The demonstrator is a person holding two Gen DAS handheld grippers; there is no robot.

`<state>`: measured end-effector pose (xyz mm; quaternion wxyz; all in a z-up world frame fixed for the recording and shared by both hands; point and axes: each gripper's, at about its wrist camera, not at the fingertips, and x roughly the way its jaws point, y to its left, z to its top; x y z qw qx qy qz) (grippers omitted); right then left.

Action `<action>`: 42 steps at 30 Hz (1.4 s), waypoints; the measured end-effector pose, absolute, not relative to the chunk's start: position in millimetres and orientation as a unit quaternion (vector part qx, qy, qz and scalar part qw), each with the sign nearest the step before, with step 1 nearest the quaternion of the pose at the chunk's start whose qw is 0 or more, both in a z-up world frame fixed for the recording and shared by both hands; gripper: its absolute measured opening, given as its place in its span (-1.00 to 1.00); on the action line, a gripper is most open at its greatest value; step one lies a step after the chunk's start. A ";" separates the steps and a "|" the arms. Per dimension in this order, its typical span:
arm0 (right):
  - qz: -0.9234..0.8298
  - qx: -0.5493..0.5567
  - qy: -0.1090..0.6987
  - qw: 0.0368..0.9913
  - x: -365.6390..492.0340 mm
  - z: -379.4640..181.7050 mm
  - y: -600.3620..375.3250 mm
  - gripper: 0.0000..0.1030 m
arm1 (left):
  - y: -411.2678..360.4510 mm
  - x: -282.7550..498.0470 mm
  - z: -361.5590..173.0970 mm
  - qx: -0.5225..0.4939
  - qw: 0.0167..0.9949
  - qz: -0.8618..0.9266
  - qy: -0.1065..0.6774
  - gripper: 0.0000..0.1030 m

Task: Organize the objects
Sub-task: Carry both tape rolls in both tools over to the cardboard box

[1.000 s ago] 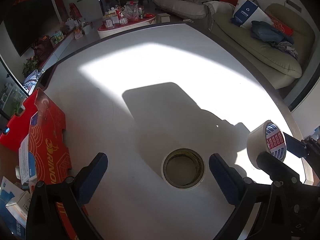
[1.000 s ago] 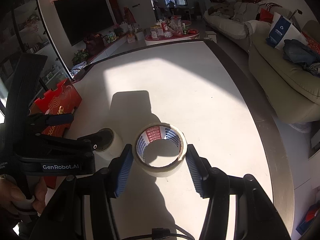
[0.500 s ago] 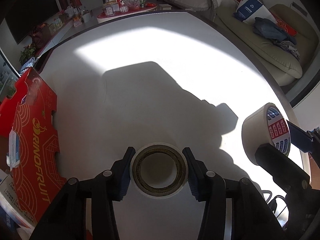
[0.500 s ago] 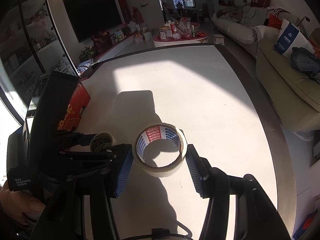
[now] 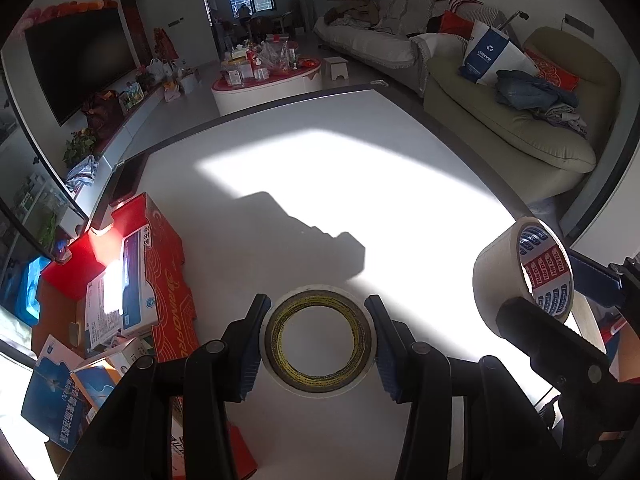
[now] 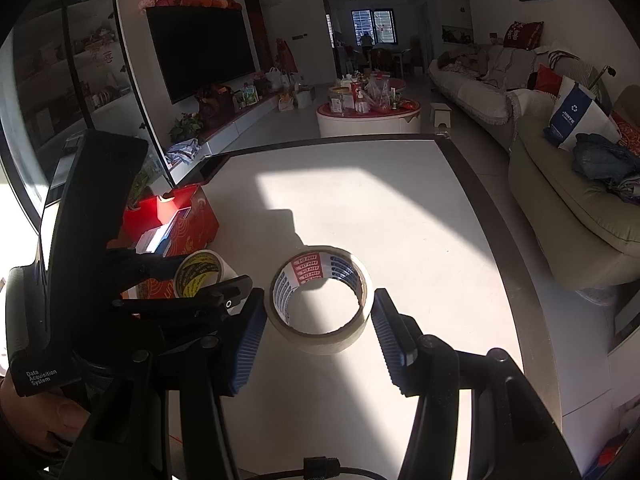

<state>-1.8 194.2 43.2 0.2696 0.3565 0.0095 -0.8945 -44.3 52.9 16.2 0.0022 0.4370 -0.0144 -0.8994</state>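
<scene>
My left gripper (image 5: 318, 340) is shut on a tape roll with a yellow-black core (image 5: 280, 354), held above the white table (image 5: 320, 184). The same roll shows in the right wrist view (image 6: 199, 273), in the left gripper's fingers. My right gripper (image 6: 320, 322) is shut on a beige tape roll with a red-and-blue printed core (image 6: 320, 344), also held above the table. That roll shows at the right of the left wrist view (image 5: 496, 276).
An open red cardboard box (image 5: 168, 280) with leaflets and small boxes inside sits at the table's left edge; it shows in the right wrist view (image 6: 192, 224) too. Blue-white cartons (image 5: 60, 392) lie near it. A sofa (image 5: 520, 128) stands right of the table.
My left gripper closed on the yellow-core tape roll and lifted it off the table. My right gripper still holds the beige roll, and both have risen.
</scene>
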 end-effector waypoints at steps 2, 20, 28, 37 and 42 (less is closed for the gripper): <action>-0.896 0.351 0.010 0.270 4.1 50.0 193.6 0.02 | 48.8 -37.0 24.5 0.430 0.006 -0.903 -0.012 0.01; -0.902 0.305 0.018 0.305 43.7 98.4 155.9 0.02 | -11.5 28.3 83.3 0.374 0.054 -0.925 0.035 0.01; -0.903 0.288 0.022 0.319 75.4 112.9 132.8 0.02 | -50.7 66.2 87.6 0.360 0.091 -0.927 0.060 0.01; -0.900 0.264 0.049 0.342 109.7 126.5 103.1 0.02 | -80.4 98.6 86.8 0.350 0.129 -0.925 0.073 0.01; -0.910 0.244 0.044 0.332 110.7 143.9 108.5 0.02 | -95.9 105.2 89.5 0.340 0.140 -0.926 0.084 0.01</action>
